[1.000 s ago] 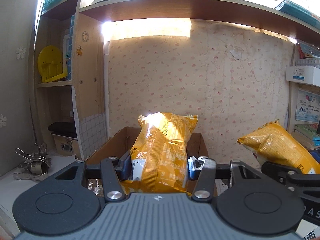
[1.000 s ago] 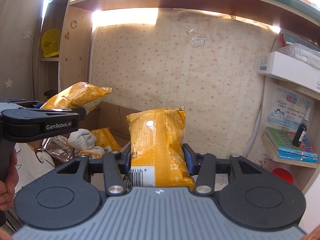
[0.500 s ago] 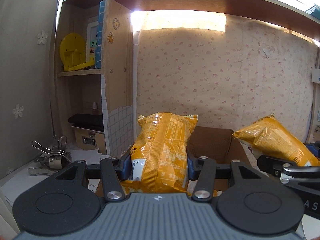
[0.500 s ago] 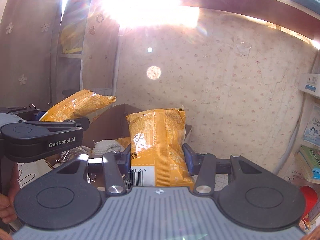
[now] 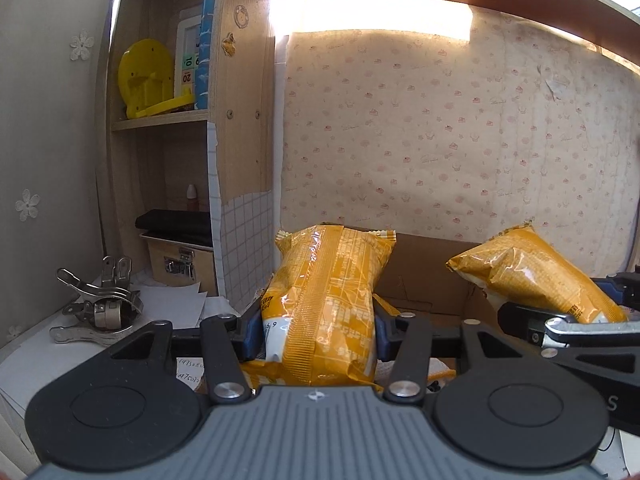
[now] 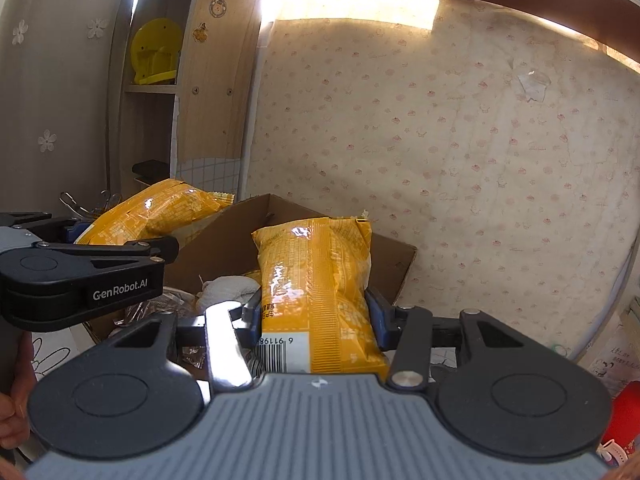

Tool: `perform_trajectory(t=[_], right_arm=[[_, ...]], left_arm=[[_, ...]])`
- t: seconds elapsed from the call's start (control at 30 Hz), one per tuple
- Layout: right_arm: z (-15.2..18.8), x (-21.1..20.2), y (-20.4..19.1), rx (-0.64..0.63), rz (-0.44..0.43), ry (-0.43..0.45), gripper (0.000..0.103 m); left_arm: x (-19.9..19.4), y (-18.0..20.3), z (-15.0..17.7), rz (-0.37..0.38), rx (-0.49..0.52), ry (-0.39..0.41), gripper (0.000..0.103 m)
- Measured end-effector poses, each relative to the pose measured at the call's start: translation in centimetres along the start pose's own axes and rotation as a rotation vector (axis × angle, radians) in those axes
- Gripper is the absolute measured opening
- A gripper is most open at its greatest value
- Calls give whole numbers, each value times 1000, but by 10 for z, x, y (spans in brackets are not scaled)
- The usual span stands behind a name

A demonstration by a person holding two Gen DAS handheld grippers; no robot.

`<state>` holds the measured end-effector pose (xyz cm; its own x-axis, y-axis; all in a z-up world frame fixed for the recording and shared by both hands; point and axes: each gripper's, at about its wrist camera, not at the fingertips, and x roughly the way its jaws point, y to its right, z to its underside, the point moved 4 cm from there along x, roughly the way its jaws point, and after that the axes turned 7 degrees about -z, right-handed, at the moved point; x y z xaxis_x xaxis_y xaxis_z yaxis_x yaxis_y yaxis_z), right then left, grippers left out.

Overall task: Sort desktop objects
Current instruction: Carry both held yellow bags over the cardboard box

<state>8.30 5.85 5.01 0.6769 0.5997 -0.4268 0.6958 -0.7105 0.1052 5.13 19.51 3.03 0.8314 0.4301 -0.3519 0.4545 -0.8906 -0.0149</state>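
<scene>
My left gripper is shut on a yellow snack bag and holds it upright above the near edge of an open cardboard box. My right gripper is shut on a second yellow snack bag, held over the same box. Each gripper's bag also shows in the other view: the right one's bag at right in the left wrist view, the left one's bag at left in the right wrist view. The box holds a white cloth, foil wrappers and more yellow packets.
A wooden shelf unit stands left of the box, with a yellow plastic piece and a small latched case. Metal clips lie on papers at left. Papered wall behind. Books and a red object sit at right.
Both grippers have swung left with their bags still held; the shelf unit now fills more of both views. The right gripper has come lower, over the box.
</scene>
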Motion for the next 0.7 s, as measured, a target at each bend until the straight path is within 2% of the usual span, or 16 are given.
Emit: perform_trajectory(t=[0.7], right_arm=[[-1, 22, 5, 10, -12, -22, 48]], left_arm=[[14, 7, 5, -5, 11, -23, 53]])
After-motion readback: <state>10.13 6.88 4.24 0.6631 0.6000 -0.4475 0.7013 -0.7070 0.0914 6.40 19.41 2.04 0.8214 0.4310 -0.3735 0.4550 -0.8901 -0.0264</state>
